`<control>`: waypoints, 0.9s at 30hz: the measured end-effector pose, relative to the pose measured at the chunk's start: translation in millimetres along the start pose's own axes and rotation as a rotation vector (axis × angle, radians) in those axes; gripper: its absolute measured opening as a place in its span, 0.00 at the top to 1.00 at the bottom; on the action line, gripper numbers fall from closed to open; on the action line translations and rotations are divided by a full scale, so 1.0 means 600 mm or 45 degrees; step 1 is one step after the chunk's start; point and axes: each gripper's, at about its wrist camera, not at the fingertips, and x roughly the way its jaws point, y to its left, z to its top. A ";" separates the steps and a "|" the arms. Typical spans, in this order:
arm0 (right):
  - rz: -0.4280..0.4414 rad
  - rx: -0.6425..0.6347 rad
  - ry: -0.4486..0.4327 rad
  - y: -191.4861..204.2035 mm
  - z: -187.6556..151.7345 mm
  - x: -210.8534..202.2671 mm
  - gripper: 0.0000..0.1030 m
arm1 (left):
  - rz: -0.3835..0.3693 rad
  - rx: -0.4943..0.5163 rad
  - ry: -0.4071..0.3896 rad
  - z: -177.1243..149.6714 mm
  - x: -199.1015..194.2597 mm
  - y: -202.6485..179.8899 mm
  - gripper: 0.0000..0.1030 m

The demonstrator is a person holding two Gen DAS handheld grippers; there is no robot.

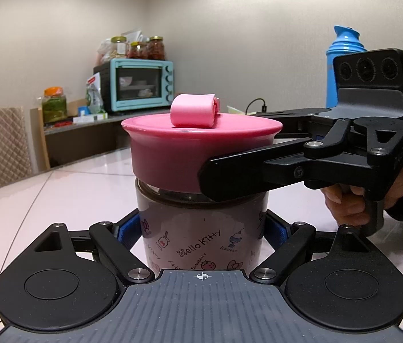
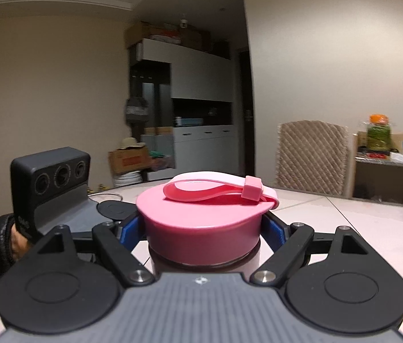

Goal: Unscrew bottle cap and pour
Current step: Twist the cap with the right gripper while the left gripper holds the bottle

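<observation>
Status, using the bottle (image 1: 201,228) as reference. It stands upright on the pale tiled table (image 1: 67,188), long axis vertical, mouth up, printed side facing the left wrist camera.

Progress: early. The pink cap (image 1: 201,148) sits on the neck, level with no visible tilt; can't tell whether the thread has loosened at all. No receiving cup visible in either view. Left to do: finish unscrewing, lift the cap off, pour.

Left gripper (image 1: 201,231): low on the bottle, jaws closed onto the body from both sides, blue pads against the wall. Reads as the anchor hold.

Right gripper (image 2: 202,228): at cap height, coming in from the bottle's right in the left wrist view, jaws clamped on the cap's side wall, blue pads on either side. Positioned to twist.

Cap strap (image 2: 218,188): pink loop lying flat across the cap top, its clasp end toward the right in the right wrist view.

Behind the bottle, well apart: a teal toaster oven (image 1: 141,85).
</observation>
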 end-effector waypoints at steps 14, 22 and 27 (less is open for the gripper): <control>-0.134 0.014 0.005 0.035 0.002 -0.019 0.03 | 0.000 -0.001 0.000 0.000 0.001 -0.001 0.13; -0.325 0.066 -0.016 0.078 0.006 -0.032 0.02 | 0.001 0.000 0.000 0.000 0.001 -0.001 0.13; -0.477 0.090 -0.013 0.099 0.002 -0.018 0.02 | 0.001 0.000 0.000 0.000 0.001 -0.001 0.13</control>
